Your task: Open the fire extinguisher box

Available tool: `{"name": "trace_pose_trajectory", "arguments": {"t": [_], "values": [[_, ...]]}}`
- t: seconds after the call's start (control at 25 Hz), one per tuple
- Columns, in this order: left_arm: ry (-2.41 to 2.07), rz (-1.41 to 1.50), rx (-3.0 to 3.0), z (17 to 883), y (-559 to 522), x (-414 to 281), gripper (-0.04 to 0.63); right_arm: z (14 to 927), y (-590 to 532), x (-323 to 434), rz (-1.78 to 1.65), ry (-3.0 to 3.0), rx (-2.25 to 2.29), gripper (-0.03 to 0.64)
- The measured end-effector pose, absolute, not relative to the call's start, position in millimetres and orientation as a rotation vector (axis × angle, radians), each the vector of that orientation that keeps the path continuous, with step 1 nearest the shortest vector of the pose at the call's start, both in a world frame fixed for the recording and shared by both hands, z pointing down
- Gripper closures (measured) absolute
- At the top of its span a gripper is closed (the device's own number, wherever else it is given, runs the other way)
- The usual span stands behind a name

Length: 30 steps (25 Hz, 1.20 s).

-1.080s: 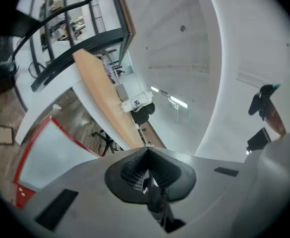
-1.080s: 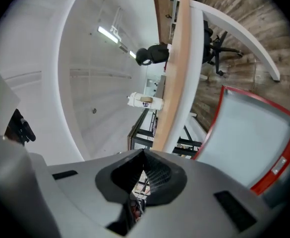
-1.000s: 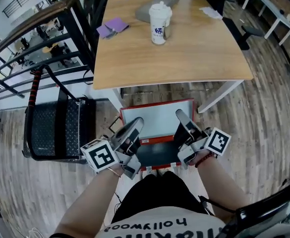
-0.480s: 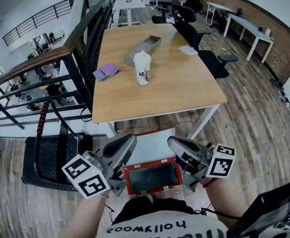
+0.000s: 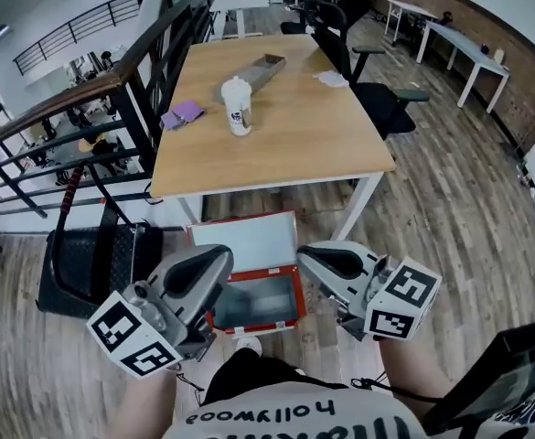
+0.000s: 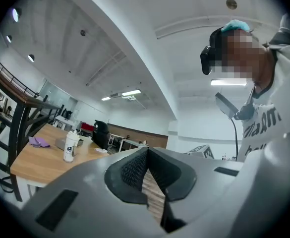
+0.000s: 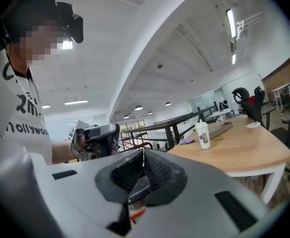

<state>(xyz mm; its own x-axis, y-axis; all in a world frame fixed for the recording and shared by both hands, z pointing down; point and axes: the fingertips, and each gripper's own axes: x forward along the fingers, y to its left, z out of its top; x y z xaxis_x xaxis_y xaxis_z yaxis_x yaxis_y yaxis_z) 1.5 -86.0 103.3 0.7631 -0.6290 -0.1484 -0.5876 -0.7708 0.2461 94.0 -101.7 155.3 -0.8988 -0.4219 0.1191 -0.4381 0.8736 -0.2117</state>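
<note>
The red fire extinguisher box lies on the wood floor below the table's near edge. Its lid stands thrown back, pale inside showing, and the grey interior is open to view. My left gripper hovers above the box's left side, shut and empty. On the other side my right gripper is also shut with nothing held. Both are held well above the box and touch nothing. In the left gripper view the left gripper has its pads together. In the right gripper view the right gripper is likewise shut, and a sliver of the red box shows below it.
A wooden table stands just beyond the box, bearing a white cup, a purple item and a grey tray. A black hand cart and a dark railing stand at the left. An office chair is at the table's right.
Both grippers have risen from the box toward the camera and rolled, staying shut. The head view has lifted and shows more of the room. The lid stays open.
</note>
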Motion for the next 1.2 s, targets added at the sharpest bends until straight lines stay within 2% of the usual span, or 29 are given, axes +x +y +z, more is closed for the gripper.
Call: {"name": "trace_pose_trajectory", "arguments": {"t": [0.16,0.48,0.88,1.2], "values": [[-1.0,-0.309,2.775,109.3,-59.6,22.4,0.591,165.6,-74.8,106.4,0.317,-2.953,0.609,0.606],[-1.144,-0.219,2.709,116.3,-7.2,20.9,0.591,162.5,-34.1,104.4,0.17,-2.919,0.559,0.606],[-1.096,-0.164,2.777,108.4,37.2,-7.0,0.591,144.2,1.8,68.1,0.127,-2.904,0.64,0.606],[-0.981,-0.285,2.747,106.0,61.7,-43.5,0.591,139.3,43.1,32.3,0.111,-2.879,0.713,0.606]]}}
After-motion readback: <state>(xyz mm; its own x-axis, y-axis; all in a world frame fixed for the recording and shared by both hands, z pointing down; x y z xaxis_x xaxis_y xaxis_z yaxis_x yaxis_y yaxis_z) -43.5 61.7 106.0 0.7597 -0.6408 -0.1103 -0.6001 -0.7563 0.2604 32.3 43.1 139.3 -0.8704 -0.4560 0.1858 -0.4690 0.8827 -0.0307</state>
